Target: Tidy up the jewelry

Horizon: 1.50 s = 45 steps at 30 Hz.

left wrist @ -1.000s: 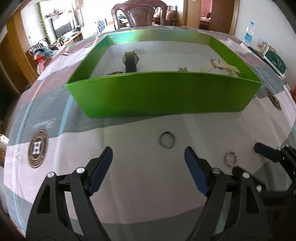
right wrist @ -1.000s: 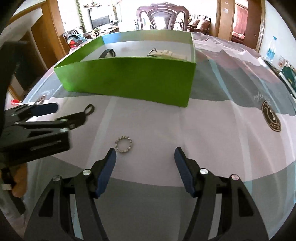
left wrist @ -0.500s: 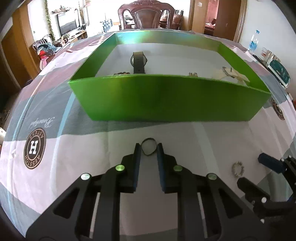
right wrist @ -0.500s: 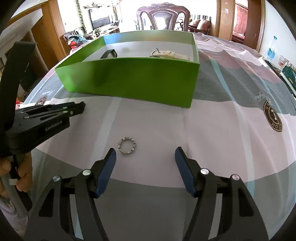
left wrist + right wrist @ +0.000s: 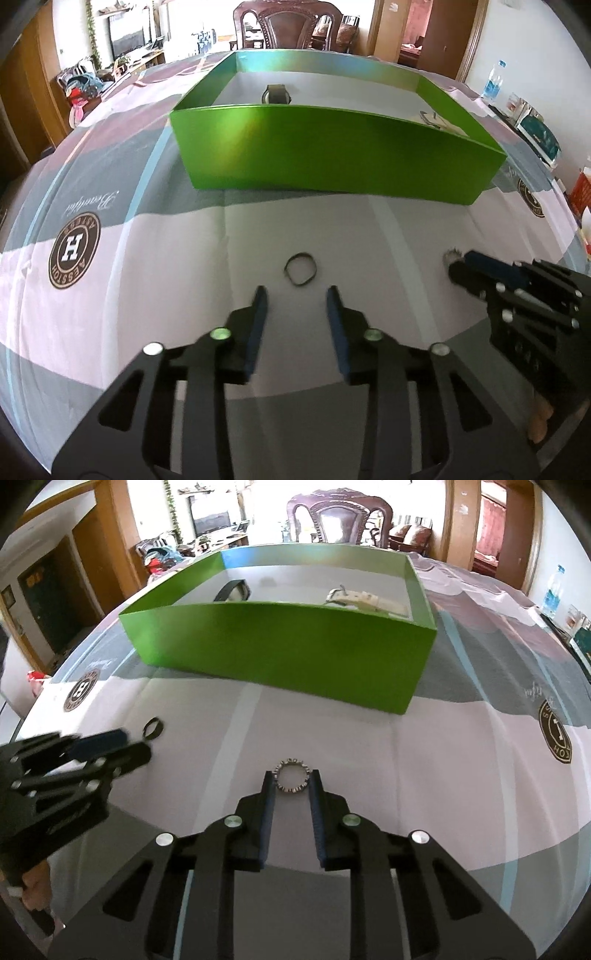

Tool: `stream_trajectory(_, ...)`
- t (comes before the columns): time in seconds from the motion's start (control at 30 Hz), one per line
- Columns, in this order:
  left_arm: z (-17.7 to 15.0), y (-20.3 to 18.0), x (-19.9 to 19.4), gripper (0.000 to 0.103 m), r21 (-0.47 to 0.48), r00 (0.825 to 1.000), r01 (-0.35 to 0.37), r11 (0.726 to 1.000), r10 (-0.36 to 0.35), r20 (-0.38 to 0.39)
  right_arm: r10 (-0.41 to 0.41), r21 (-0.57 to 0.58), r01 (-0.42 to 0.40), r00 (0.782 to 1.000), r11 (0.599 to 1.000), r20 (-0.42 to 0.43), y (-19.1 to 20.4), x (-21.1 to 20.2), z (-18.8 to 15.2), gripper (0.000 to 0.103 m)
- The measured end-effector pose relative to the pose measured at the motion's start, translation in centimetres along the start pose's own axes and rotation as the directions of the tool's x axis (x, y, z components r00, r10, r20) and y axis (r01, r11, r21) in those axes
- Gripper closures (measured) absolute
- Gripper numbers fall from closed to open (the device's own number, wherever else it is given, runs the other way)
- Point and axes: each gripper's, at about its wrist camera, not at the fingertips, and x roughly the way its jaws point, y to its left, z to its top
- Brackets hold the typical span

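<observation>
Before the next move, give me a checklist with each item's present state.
1. Beaded ring sits between the right tongs, whose jaws have just been closing: ok.
2. Right pads actually pinching the ring: cannot tell.
3. Dark ring held by the left tongs: not ok; it lies on the tablecloth ahead of the tips, and the jaws have just been opening.
4. Green box open on top, ready to receive: ok.
5. Free floor in the box beside the black watch and the white strap: ok.
</observation>
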Motion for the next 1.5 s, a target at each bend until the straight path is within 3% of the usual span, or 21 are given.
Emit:
stream_trajectory(0.13,-0.2,0.4,-0.1,0.063,-0.01,1.0,-0.003,1.0,0.003,-0.004,-0.007,0.021,0.007,1.0,1.0,0.002,-0.6,-0.4,0.2,0.08)
stream_trajectory(0.3,0.7,0.3,0.3,0.06,-0.021,1.0,-0.01,1.0,0.01,-0.005,-0.015,-0.002,0.015,1.0,1.0,0.016,-0.1,-1.0,0.3,0.061)
stream_trajectory(0.63,1.8,-1.6,1.4,0.06,0.019,0.998,-0.067,0.998,0.067,0.008,-0.013,-0.009,0.013,1.0,1.0,-0.002,0.2,0.7,0.7,0.061)
stream_trajectory(0.73,1.8,-1.8,1.3,0.062,0.027,0.998,-0.058,0.998,0.057,0.009,0.026,-0.027,-0.026,1.0,0.999,-0.005,0.6,0.6,0.6,0.061)
stream_trajectory(0.83,1.6,-2.2,1.3,0.071,0.041,0.999,-0.046,0.998,0.046,0.017,0.039,-0.046,-0.04,0.999,0.998,-0.006,1.0,0.5,0.4,0.069)
stream_trajectory(1.03,0.9,-2.7,0.8,0.073,0.069,0.999,-0.023,0.997,0.021,0.027,0.062,-0.042,-0.063,0.998,0.997,-0.011,1.0,0.2,0.1,0.069)
stream_trajectory(1.23,-0.5,-2.4,-0.2,0.073,0.064,1.0,0.007,0.998,-0.008,0.012,0.078,-0.015,-0.078,0.997,0.997,-0.027,0.2,-0.5,-0.6,0.066)
stream_trajectory(1.3,-0.5,-2.1,-0.2,0.068,0.057,1.0,0.003,0.998,-0.004,0.013,0.058,-0.018,-0.059,0.998,0.998,-0.024,0.1,-0.6,-0.8,0.06)
stream_trajectory(1.5,-0.1,-1.5,0.2,0.061,0.036,1.0,-0.006,0.999,0.005,0.019,0.007,-0.041,-0.007,1.0,0.999,-0.012,0.9,-0.2,-0.7,0.059)
